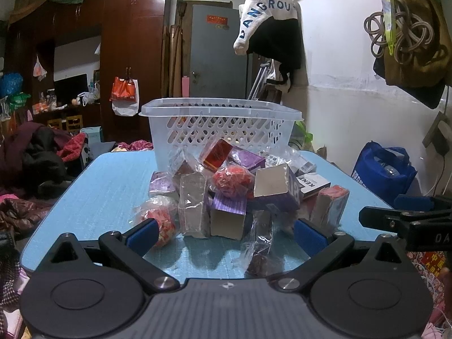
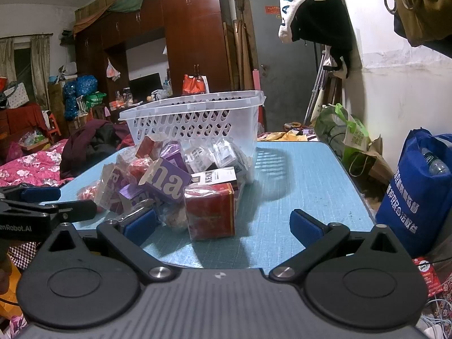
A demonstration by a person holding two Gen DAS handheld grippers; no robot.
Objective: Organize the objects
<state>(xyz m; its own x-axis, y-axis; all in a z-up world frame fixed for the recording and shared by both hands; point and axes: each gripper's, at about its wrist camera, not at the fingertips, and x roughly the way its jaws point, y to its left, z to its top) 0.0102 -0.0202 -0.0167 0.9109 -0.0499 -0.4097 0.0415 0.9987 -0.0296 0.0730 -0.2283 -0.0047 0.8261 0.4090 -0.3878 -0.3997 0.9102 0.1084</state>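
On the blue table (image 1: pixel 113 175), cellophane-wrapped boxes (image 1: pixel 226 189) heap before a basket (image 1: pixel 220 124).

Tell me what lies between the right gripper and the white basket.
In the right wrist view, the pile of boxes and wrapped packets sits between the right gripper and the white basket, on the blue table.

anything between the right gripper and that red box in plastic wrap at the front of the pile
Nothing visible. The red box stands at the pile's near edge, just ahead of the open right gripper, toward its left finger, with only bare blue table in between. The white basket sits behind the pile.
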